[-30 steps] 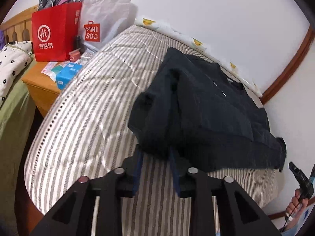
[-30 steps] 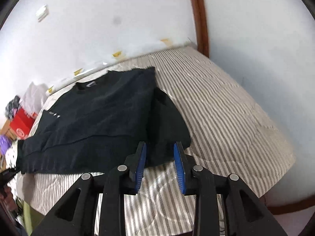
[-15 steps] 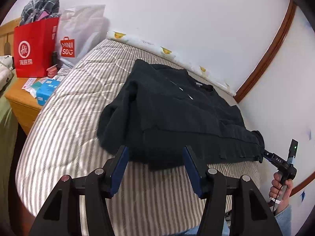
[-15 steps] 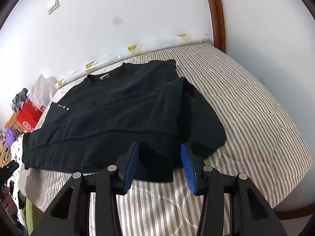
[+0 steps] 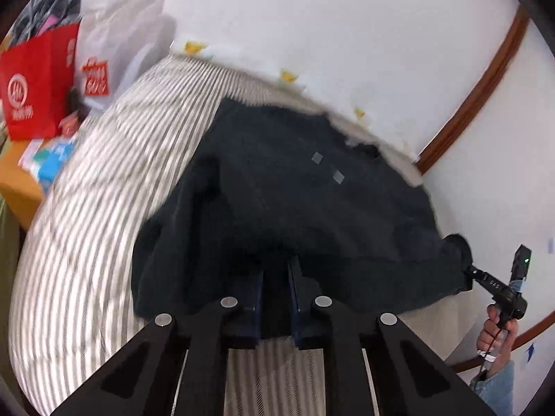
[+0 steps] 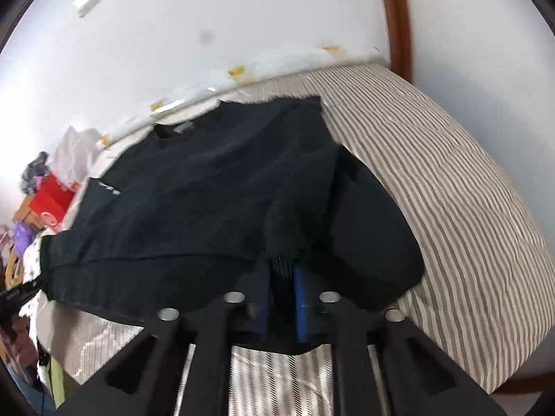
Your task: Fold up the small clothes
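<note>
Black sweatshirt lies flat on the striped mattress, collar toward the far wall and hem at the near edge, its long hem line running side to side between the two tools. Left gripper is clamped narrow on the hem's left end, and right gripper pinches the right end beside the tucked-in sleeve. Judged next: both ends, equally near, carry the hem straight away toward the collar.
</note>
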The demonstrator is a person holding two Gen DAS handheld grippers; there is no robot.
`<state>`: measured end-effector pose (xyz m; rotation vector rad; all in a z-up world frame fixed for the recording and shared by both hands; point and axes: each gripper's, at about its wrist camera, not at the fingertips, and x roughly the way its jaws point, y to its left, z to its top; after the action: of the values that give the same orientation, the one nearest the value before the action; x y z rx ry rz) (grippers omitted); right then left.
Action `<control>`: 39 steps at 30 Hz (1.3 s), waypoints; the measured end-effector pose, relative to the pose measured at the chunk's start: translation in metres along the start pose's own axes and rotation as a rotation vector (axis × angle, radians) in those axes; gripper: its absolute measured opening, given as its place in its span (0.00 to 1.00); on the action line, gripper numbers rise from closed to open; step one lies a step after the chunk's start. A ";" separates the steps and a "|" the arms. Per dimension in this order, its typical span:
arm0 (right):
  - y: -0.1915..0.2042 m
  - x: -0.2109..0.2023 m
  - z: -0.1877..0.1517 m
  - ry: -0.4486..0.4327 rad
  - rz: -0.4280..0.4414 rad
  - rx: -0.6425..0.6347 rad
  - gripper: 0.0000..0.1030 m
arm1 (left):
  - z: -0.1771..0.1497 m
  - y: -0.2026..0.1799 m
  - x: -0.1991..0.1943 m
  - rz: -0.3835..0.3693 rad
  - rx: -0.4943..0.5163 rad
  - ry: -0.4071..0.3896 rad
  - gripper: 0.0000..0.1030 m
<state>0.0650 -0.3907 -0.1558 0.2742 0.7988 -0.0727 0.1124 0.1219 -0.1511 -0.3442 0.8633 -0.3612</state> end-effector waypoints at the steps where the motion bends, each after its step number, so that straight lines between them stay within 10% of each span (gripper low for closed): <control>1: 0.000 -0.002 0.003 -0.011 0.013 0.000 0.10 | 0.009 -0.002 -0.003 -0.018 -0.001 -0.017 0.11; 13: -0.013 0.042 0.065 -0.060 0.105 0.179 0.09 | 0.086 -0.007 0.038 0.006 -0.034 -0.061 0.09; 26: -0.021 0.119 0.109 0.026 0.078 0.250 0.11 | 0.125 0.021 0.104 0.021 -0.138 0.080 0.10; 32: -0.030 0.112 0.119 0.031 0.128 0.310 0.27 | 0.132 0.024 0.082 -0.054 -0.142 -0.018 0.61; 39: -0.015 0.066 0.114 -0.075 0.084 0.170 0.42 | 0.127 0.019 0.066 -0.006 -0.083 -0.029 0.62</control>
<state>0.1881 -0.4334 -0.1308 0.4634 0.7066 -0.0717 0.2551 0.1278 -0.1269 -0.4277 0.8506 -0.3261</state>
